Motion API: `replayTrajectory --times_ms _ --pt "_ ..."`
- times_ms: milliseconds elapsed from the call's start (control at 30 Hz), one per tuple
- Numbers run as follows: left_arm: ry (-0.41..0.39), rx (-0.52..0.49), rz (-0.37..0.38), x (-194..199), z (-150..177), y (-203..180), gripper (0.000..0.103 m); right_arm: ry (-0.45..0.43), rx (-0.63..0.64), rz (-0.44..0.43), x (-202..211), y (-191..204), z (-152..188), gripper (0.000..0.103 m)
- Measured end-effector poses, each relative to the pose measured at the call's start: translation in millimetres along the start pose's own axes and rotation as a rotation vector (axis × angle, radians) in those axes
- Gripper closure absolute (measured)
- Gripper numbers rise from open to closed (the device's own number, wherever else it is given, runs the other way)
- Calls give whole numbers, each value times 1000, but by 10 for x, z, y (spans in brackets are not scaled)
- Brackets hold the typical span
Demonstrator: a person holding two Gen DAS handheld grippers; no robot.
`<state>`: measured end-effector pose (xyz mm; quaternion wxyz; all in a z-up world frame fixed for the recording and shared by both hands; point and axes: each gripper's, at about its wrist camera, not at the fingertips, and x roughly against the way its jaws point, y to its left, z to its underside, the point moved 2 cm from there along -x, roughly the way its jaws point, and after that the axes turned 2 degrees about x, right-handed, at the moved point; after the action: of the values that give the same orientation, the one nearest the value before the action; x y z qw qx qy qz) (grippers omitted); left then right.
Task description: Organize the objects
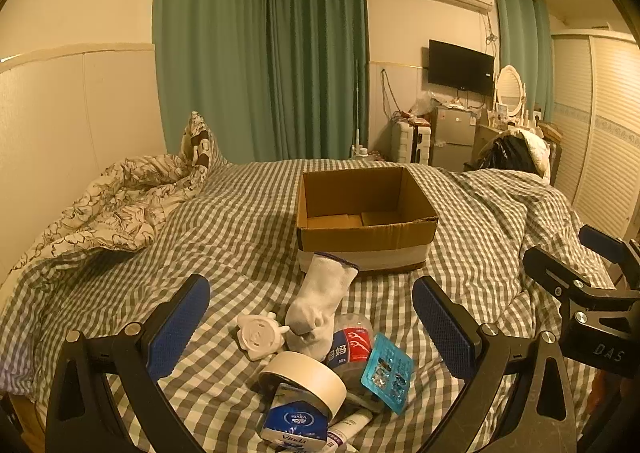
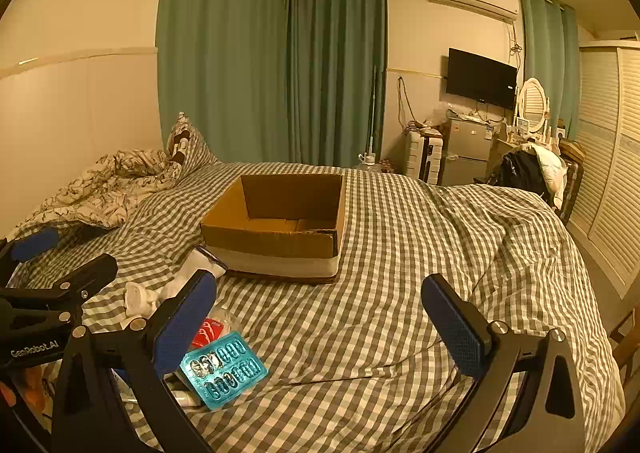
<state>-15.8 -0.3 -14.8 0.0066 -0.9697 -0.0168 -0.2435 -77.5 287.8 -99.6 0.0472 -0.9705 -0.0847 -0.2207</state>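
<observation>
Both grippers — left gripper (image 1: 311, 327) and right gripper (image 2: 319, 317) — hover wide open, holding nothing, before the cardboard box (image 1: 366, 231).

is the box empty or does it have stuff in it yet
Empty, as far as shown: the box is open-topped and only its bare cardboard floor shows; the near corner is hidden.

We see an open cardboard box (image 1: 366, 213) standing upright on the checked bed (image 1: 248, 221), its flaps up and nothing visible inside. Just in front of it lies a white sock (image 1: 320, 303), its cuff near the box. Beside the sock's toe sit a white round plastic piece (image 1: 260, 335), a roll of beige tape (image 1: 304, 377), a tissue pack (image 1: 294, 421), a red-labelled packet (image 1: 352, 347) and a teal blister card (image 1: 388, 373), heaped together and touching.
</observation>
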Motion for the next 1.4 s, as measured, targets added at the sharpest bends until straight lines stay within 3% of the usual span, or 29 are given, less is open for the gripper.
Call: replayTrajectory --times_ms 533,1133,1267,1400 --pt "12 11 -6 -24 -21 44 0 11 14 -8 -13 42 -4 0" --pt "14 6 6 42 -2 83 0 -40 32 -47 146 144 -86 0" --pt "56 -13 -27 -2 117 173 0 -29 45 -65 157 175 -56 0" --pt "147 4 -63 -168 331 320 0 8 62 -81 82 212 52 0"
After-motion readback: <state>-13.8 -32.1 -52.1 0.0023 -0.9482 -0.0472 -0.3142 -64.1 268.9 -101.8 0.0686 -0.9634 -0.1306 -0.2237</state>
